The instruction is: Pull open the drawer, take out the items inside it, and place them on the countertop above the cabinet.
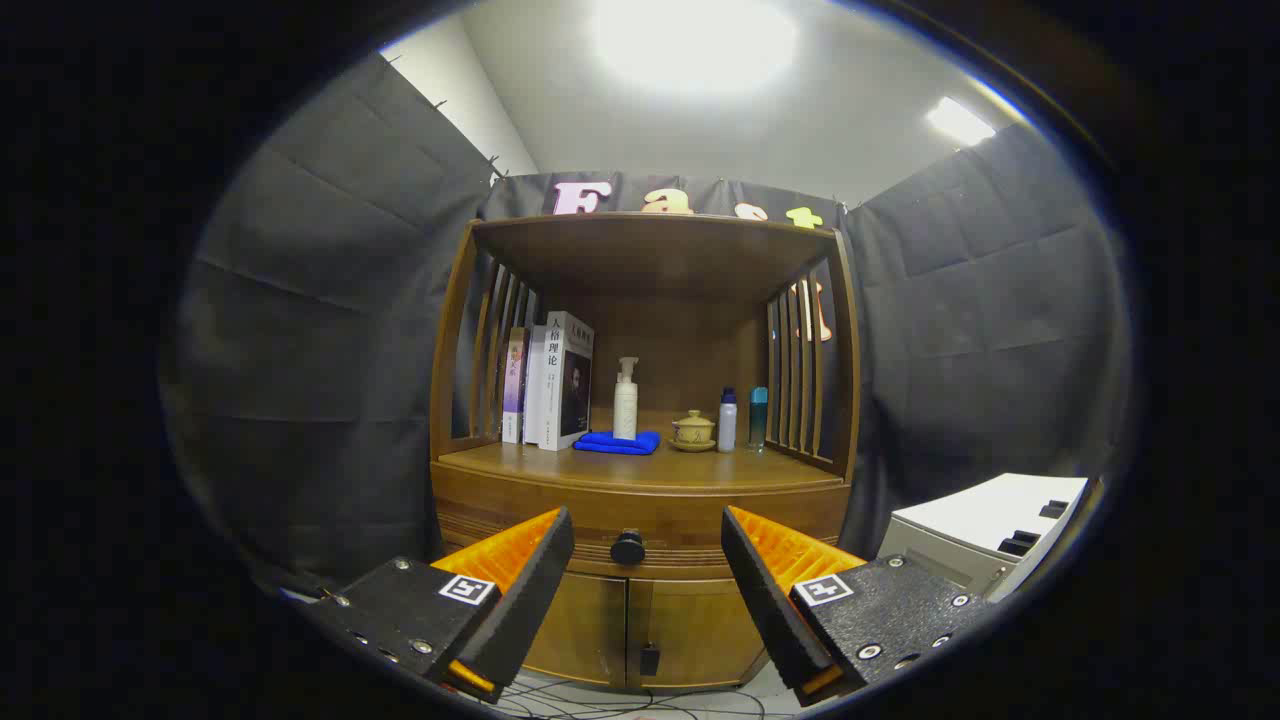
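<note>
I hold the gripper (648, 560) level with the cabinet (640, 560), its two fingers spread wide apart and gripping nothing. The drawer (560, 500) is shut; its front runs across the cabinet just under the countertop (650, 468). The black round knob (628, 547) sits in the gap between the fingertips, beyond them, slightly toward 11 o'clock of the gap's centre.

Handling assessment:
- The knob is the only hold on the drawer front. It looks small, hard and smooth, so I judge it liable to slip unless both pads close squarely on its sides, behind the widest part.
- The drawer appears to be solid wood, stiff and probably moderately heavy. I expect some sliding friction; a straight, steady pull along the finger axis suits it better than a jerk or a sideways tug.
- The contents are hidden; their weight and fragility cannot be judged yet.

The countertop already carries items toward 12 o'clock of the knob: books (548, 380), a blue cloth (617, 443) with a white pump bottle (626, 400) on it, a lidded cup (693, 430) and two small bottles (742, 419). The front strip of the countertop looks bare and seems the safest place for whatever comes out
</note>
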Demonstrator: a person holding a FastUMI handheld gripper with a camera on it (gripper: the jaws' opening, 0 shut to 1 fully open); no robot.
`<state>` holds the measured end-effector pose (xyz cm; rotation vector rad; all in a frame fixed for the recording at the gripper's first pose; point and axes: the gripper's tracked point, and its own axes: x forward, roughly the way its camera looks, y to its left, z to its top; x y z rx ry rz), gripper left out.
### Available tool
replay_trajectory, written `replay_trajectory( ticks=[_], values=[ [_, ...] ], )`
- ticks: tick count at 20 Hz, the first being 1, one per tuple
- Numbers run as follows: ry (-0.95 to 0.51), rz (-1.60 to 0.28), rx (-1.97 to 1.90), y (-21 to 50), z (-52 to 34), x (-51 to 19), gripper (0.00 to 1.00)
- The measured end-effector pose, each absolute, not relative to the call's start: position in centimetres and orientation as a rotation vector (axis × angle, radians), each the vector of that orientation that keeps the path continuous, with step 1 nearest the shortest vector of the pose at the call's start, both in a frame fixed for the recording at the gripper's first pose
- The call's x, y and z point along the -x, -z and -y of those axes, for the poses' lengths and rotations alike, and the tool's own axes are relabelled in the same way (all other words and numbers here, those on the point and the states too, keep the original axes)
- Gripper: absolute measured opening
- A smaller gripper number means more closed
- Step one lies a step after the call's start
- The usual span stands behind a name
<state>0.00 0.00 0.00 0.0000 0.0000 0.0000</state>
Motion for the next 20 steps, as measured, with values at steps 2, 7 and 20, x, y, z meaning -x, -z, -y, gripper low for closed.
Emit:
replay_trajectory(
  ticks=[2, 7, 20],
  values=[
    [0.002, 0.002, -0.005, 0.1, 0.0, 0.3, 0.93],
    [0.012, -0.005, -0.01, 0.3, 0.2, 0.6, 0.93],
    [0.06, -0.045, -0.037, 2.5, 2.3, 0.3, 0.94]
  ],
)
